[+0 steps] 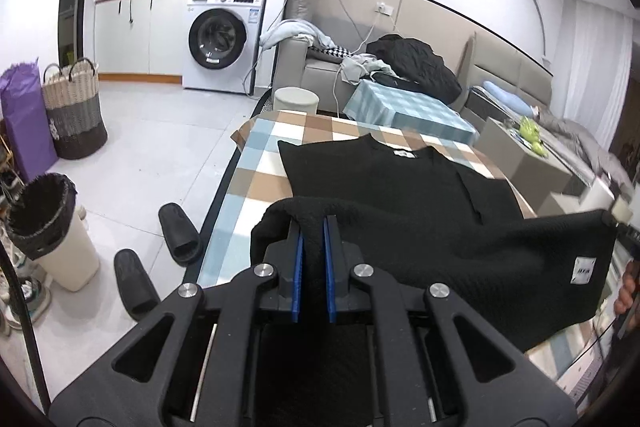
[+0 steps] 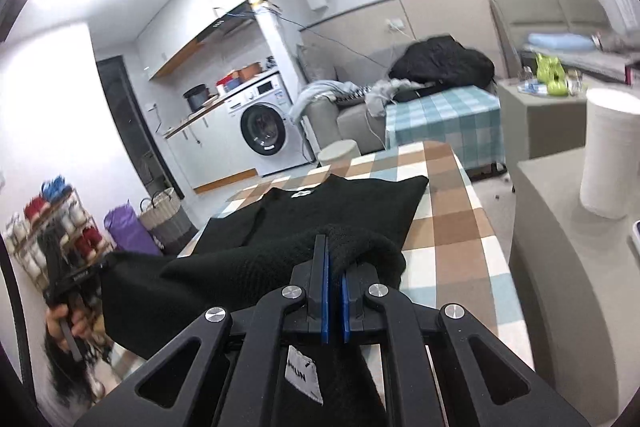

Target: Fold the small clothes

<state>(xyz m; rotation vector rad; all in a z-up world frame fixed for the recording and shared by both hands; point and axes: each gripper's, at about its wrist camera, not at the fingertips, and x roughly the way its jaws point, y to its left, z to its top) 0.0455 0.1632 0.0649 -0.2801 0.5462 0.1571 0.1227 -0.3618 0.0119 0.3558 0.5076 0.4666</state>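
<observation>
- Left wrist view: the left tongs are clamped on a bunched corner of the black knit top, at its hem end, which is held up off the bench.
- The collar end of the top, with a white neck label, lies flat on the checked cloth of the bench. The raised hem stretches across to the far right edge of this view, where the other tool pinches its opposite corner beside a person's hand.
- A small white tag sits near that right corner of the hem.
- Right wrist view: the right tongs are closed on the other hem corner, fabric wadded between the blue pads. A white tag hangs below them.
- At the left of this view the hem runs to the left tool, held in a hand.
- The step looks like bringing the hem over toward the collar for a fold in half.
- To do it well, I would keep both corners level and the hem taut between them, so the fold line falls straight across the body.
- Carry both forward together and lay the hem square on the shoulders.
- Release only once the cloth rests flat; the thick knit could otherwise slump.
</observation>
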